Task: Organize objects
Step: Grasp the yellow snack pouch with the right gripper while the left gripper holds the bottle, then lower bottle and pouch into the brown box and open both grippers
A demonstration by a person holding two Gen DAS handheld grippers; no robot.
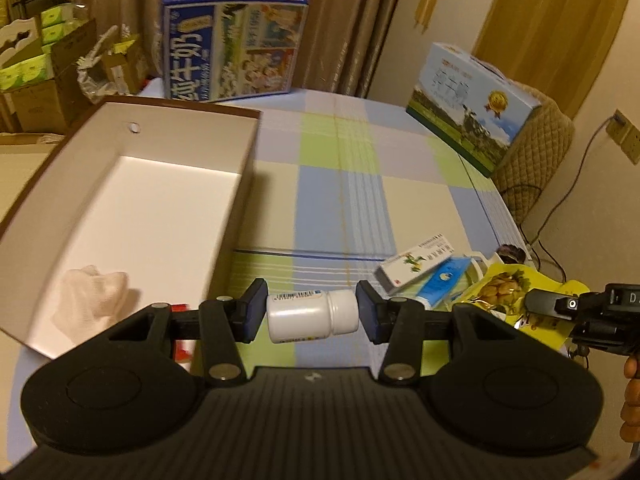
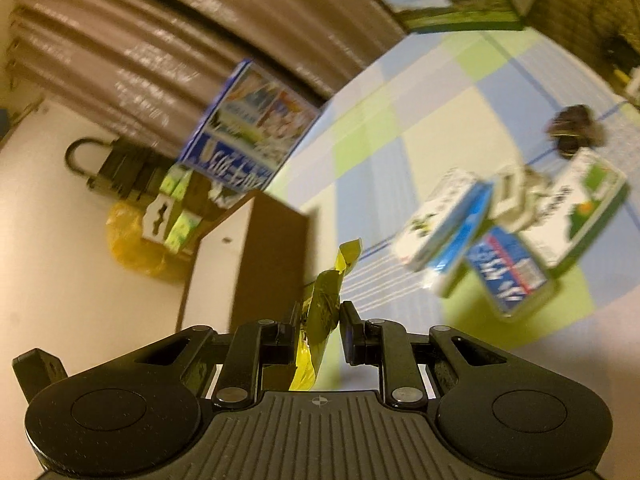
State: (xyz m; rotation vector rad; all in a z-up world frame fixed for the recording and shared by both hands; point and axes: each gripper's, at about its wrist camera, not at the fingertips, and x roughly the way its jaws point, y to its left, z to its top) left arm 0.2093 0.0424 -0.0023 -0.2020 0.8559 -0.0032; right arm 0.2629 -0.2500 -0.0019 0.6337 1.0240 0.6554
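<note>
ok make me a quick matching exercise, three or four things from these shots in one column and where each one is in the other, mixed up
Things:
1. white pill bottle
2. yellow snack packet
3. crumpled white cloth
4. blue milk carton box

Places:
A. inside the open box
B. between the left gripper pads
C. at the table's far edge by the curtain
D. pinched in the right gripper

Pairs: 1-B, 2-D, 3-A, 4-C

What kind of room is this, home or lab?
Most likely a lived-in home room: a checked tablecloth on the table, long brown curtains behind it, and milk gift boxes plus stacked cardboard cartons of groceries alongside.
</note>
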